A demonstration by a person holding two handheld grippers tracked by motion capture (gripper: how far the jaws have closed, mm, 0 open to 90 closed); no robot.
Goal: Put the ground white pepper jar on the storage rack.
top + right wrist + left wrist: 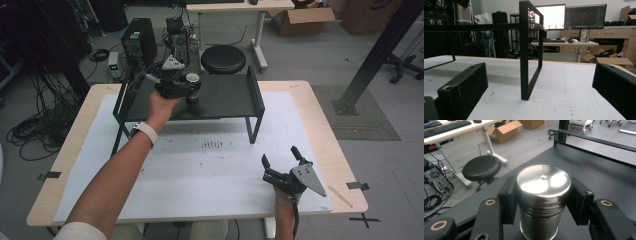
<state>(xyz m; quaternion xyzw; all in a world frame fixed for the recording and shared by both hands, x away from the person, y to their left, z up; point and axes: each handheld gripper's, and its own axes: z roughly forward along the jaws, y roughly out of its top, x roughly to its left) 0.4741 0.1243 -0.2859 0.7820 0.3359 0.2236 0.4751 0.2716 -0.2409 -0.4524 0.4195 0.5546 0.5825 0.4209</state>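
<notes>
- Nearest the lens, left gripper view: my left gripper [543, 202] w/ both black pads set against the sides of a shiny steel canister [543, 195]; jaws closed on it, i.e. holding.
- Canister: stands upright on the black shelf [604, 175], lid on top, small dimple at lid centre. In the high view it sits on the left half of the shelf deck [192, 85], left gripper [192, 90] reaching it from the near-left side.
- Shelf: black metal stand w/ raised side rails, resting on the white mat [210, 170] that covers the wooden table [325, 130]. One leg frame [525, 50] is seen edge-on in the right gripper view, canister [461, 12] visible top left on the deck.
- My right gripper [282, 162]: rests low over the near-right part of the mat, well apart from the shelf; jaws wide, nothing btwn them. Same in its own view, where the two black jaws stand far apart at the frame's sides w/ bare mat between.
- Left forearm: comes up from bottom left, light watch band [146, 132] at the wrist.
- Bkgd: black round stool [223, 59] behind the table; desk w/ two lit monitors [569, 16] beyond the shelf in the right gripper view.
</notes>
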